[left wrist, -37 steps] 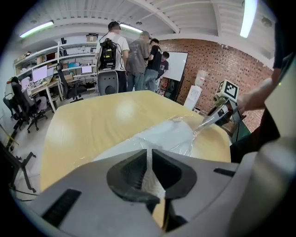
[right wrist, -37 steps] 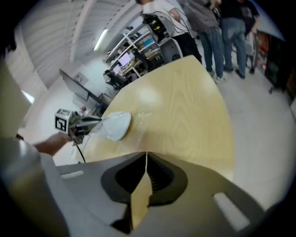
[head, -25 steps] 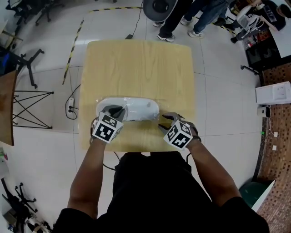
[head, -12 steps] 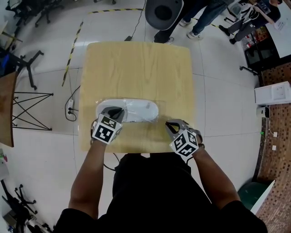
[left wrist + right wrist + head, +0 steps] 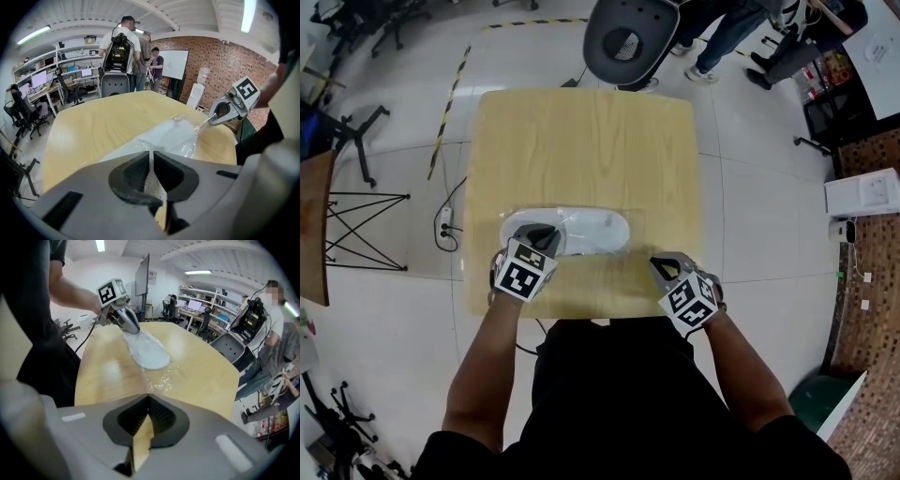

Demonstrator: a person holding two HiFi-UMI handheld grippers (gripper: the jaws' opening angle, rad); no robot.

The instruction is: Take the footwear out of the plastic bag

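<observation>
White footwear lies flat inside a clear plastic bag on the near half of the wooden table. My left gripper is shut on the bag's left end, and a white layer shows between its pads. My right gripper is shut on the bag's loose right end, near the table's front right. In the right gripper view the film runs taut from the jaw tips to the footwear, with the left gripper beyond it. The left gripper view shows the footwear and the right gripper pinching film.
A dark office chair stands at the table's far edge, with people on the floor behind it. A black folding rack and a power strip with its cable lie left of the table. The table's front edge runs just under both grippers.
My right gripper was open by the bag's right end; it has shut on the film and drawn back to the right, stretching the bag. The office chair has rolled closer to the table's far edge.
</observation>
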